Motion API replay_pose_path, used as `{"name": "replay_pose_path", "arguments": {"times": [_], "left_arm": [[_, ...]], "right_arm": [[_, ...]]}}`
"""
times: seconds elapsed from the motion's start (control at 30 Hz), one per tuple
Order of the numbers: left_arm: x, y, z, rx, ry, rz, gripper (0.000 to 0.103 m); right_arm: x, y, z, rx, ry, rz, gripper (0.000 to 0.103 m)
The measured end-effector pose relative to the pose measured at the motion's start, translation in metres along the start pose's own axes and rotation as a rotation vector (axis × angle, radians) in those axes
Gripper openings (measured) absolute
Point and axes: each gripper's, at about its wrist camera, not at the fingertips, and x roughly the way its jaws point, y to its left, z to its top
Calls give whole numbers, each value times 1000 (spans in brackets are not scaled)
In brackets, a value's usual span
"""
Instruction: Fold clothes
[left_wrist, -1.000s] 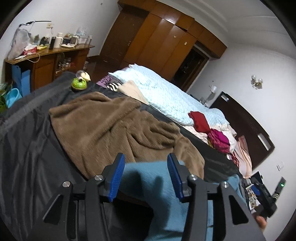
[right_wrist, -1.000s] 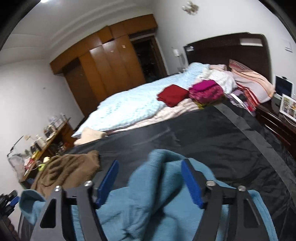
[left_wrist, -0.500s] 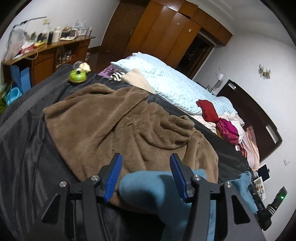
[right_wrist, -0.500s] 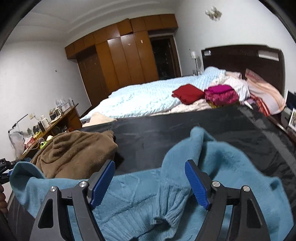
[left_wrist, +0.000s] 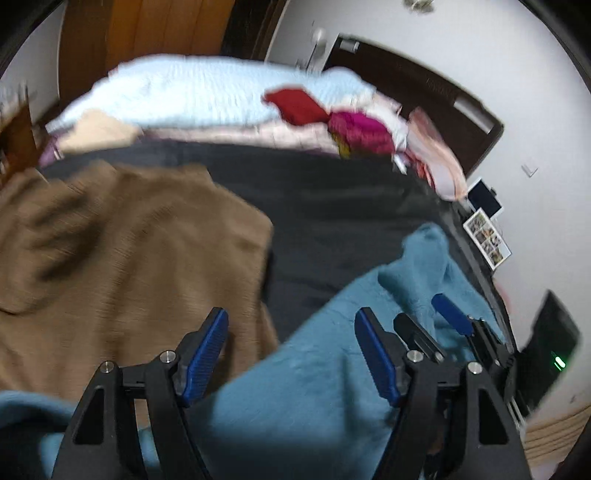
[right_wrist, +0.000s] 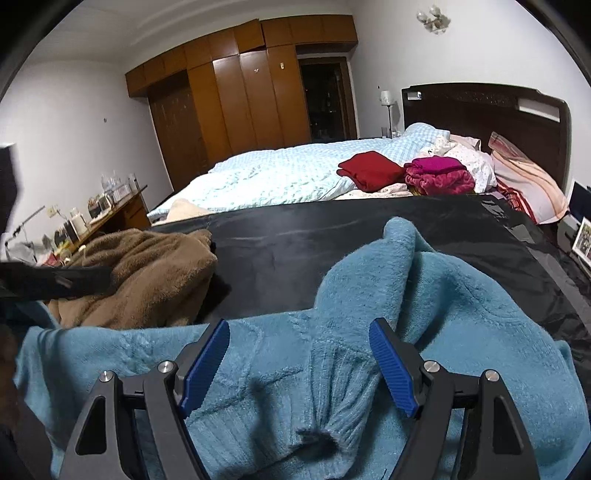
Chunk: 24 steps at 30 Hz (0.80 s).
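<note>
A fluffy blue sweater (right_wrist: 424, 332) lies spread on the black sheet (right_wrist: 332, 240), one sleeve bunched upward. It also shows in the left wrist view (left_wrist: 325, 387). My right gripper (right_wrist: 299, 365) is open just above the sweater's ribbed cuff, holding nothing. My left gripper (left_wrist: 291, 354) is open over the sweater's left part, empty. The right gripper's blue pads (left_wrist: 450, 314) show at the right of the left wrist view. A brown fleece garment (right_wrist: 147, 273) lies to the left of the sweater, and shows large in the left wrist view (left_wrist: 129, 258).
Behind the black sheet is a light blue quilt (right_wrist: 280, 173) with a folded red garment (right_wrist: 369, 170), a magenta one (right_wrist: 439, 173) and pillows (right_wrist: 524, 181). A dark headboard (right_wrist: 480, 110), wooden wardrobe (right_wrist: 240, 99) and cluttered desk (right_wrist: 110, 206) surround the bed.
The left gripper let go of the blue sweater, opened wider and swung right. The sweater now lies spread flatter on the sheet. The right gripper stayed open above the cuff.
</note>
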Motion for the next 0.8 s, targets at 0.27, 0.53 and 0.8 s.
{"name": "replay_pose_path", "arguments": {"times": [0.27, 0.53, 0.8], "left_arm": [[28, 28, 5, -84, 56, 71, 69], [8, 89, -6, -213, 66, 77, 4], [-23, 113, -26, -170, 25, 201, 4]], "right_arm": [[-3, -3, -1, 2, -3, 4, 80], [-3, -4, -1, 2, -2, 5, 80], [-2, -6, -1, 8, -6, 5, 80]]}}
